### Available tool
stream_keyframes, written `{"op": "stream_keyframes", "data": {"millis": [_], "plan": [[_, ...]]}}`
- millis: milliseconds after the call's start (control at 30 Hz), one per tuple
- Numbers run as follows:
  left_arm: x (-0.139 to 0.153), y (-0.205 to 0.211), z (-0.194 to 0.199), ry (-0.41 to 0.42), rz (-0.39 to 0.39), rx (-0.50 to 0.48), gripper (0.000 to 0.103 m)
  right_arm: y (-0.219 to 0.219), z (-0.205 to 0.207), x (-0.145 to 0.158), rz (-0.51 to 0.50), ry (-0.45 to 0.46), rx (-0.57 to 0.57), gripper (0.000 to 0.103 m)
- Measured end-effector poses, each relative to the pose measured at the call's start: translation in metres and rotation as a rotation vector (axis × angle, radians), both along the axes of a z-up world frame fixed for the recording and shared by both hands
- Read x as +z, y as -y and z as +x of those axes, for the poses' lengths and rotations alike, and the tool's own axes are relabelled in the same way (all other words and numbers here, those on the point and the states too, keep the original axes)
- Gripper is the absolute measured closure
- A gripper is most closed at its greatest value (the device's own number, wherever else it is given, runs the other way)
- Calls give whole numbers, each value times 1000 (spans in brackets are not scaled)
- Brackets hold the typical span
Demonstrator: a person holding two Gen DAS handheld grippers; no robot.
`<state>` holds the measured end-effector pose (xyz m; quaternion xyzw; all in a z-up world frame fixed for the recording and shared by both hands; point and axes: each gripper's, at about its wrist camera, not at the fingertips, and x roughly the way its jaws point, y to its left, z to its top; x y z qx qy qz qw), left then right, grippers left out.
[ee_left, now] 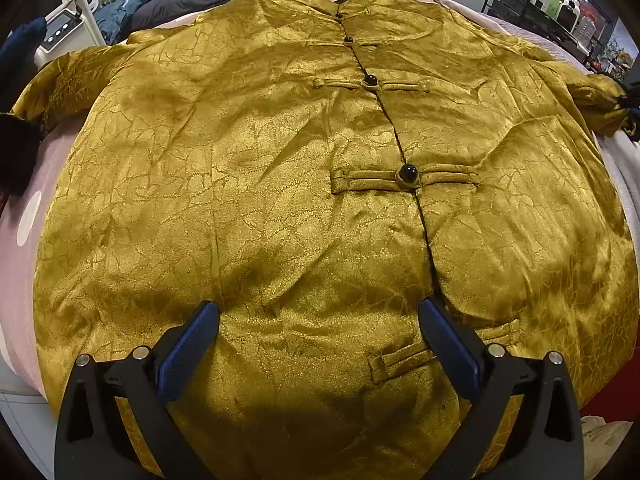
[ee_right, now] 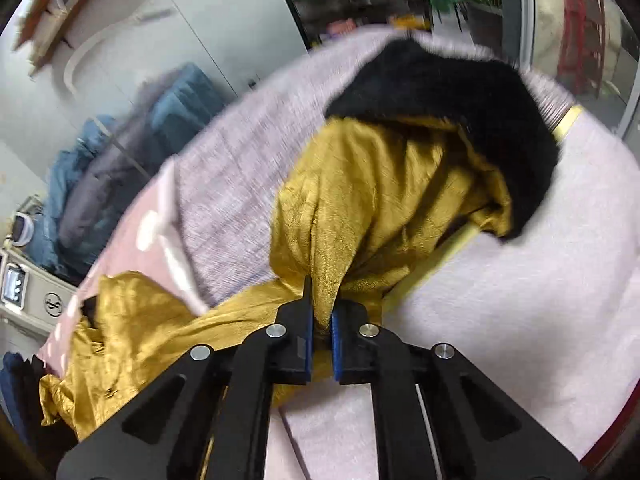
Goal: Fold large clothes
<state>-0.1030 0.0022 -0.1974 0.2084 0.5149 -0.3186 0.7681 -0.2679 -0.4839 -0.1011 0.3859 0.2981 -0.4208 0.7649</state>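
Gold brocade jacket (ee_left: 280,184) lay spread front-up on the pink bedcover (ee_left: 24,256), buttoned down the middle. Left gripper (ee_left: 320,344) hovered over its hem, jaws wide apart, nothing between them. Right gripper (ee_right: 321,320) was clamped on a bunched sleeve (ee_right: 380,184) near the black fur cuff (ee_right: 460,108).

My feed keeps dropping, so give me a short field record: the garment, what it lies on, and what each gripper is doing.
garment: gold jacket, spread front-up, dark knot buttons fastened down the middle
surface: pink bed cover
sleeve: gold sleeve with black fur cuff, bunched and pulled up off the cover
left gripper: fingers open, above the jacket's lower front, holding nothing
right gripper: fingers shut on the sleeve fabric
image quality: right wrist view blurred
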Motion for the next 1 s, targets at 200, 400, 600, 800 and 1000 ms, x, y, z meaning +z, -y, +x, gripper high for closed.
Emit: {"op": "stream_keyframes", "data": {"millis": [200,400,600,800,1000], "plan": [[1,0,-1,3,5,2,5,-69,-76,5,-29,252,53,96],[0,-1,1,-1,9,-8,5,-134,-120,-90,186,174,0,72],[-1,1,3,-10,15,-11,5,-170,-155,-51,-69,211,-173,18],[0,2,0,15,18,-10,5,-145,-169,-73,140,358,-283,16],[9,4,-3,22,37,-11,6,-123,-188,-87,146,395,-424,20]]}}
